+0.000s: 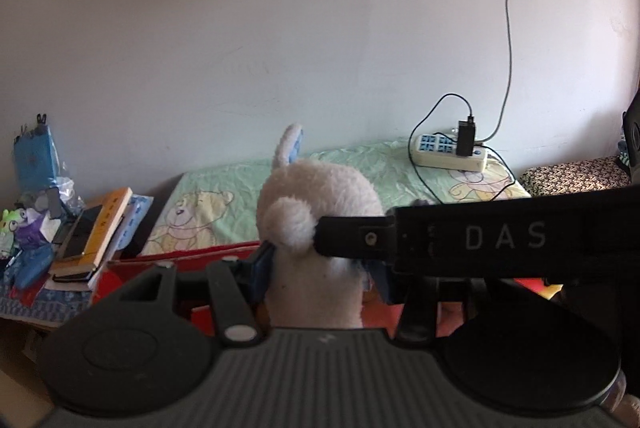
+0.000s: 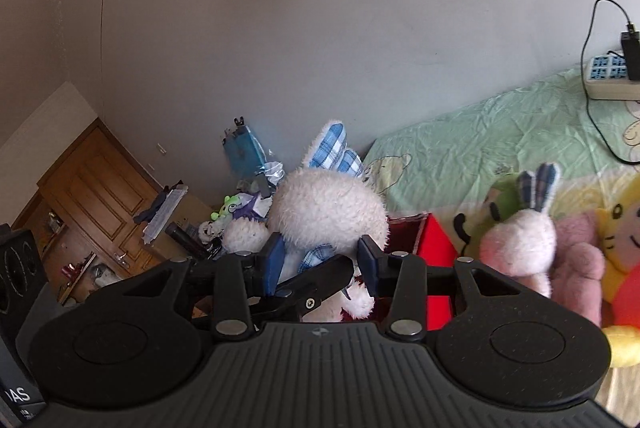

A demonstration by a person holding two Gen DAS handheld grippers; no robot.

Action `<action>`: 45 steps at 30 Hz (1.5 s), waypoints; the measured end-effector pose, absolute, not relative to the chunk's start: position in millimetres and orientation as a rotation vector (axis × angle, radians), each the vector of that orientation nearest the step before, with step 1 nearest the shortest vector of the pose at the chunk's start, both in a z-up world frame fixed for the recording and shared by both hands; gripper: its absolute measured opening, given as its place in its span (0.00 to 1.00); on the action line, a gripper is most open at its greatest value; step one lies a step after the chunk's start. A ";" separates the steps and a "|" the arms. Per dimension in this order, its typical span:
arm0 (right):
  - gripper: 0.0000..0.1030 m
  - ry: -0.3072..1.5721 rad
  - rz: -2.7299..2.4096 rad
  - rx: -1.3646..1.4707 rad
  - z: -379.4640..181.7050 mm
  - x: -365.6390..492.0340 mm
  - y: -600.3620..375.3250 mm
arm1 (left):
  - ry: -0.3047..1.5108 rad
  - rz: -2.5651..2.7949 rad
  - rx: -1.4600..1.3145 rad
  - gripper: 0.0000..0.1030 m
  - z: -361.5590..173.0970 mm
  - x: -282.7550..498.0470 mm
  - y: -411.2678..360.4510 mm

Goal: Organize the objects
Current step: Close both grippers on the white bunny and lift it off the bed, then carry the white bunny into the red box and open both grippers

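A white plush bunny (image 1: pixel 320 195) with blue plaid ears hangs in the air above a red box (image 1: pixel 200 254), gripped from two sides. My left gripper (image 1: pixel 322 272) is shut on its lower body, the blue pads pressed into the fur. A black finger (image 1: pixel 480 236) of the right gripper reaches in from the right beside the bunny's tail. In the right wrist view the same bunny (image 2: pixel 332 203) sits between the pads of my right gripper (image 2: pixel 322 260), which is shut on it. The left gripper's finger (image 2: pixel 316 288) crosses underneath.
A smaller bunny (image 2: pixel 520 244), a pink plush (image 2: pixel 576 260) and a yellow doll (image 2: pixel 624 228) lie on the bed at the right. A power strip (image 1: pixel 452 151) with cables rests on the green sheet (image 1: pixel 360 163). Stacked books (image 1: pixel 96 232) and clutter fill the left.
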State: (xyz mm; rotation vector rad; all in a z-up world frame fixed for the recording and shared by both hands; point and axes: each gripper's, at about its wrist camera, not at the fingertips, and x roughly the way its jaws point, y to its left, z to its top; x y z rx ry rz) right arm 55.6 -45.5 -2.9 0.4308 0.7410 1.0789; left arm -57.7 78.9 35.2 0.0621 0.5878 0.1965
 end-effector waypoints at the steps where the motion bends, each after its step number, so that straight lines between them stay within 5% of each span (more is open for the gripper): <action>1: 0.43 0.758 1.082 0.434 -5.8 52.6 -31.6 | 0.600 0.205 0.062 0.47 32.9 -60.5 92.8; 16: 0.43 0.933 1.022 0.376 -51.9 12.3 125.4 | 0.776 0.224 0.110 0.47 -34.4 -69.3 253.9; 45: 0.53 0.933 0.906 0.271 -58.3 2.2 156.5 | 0.769 0.212 0.088 0.70 -31.5 -94.7 286.6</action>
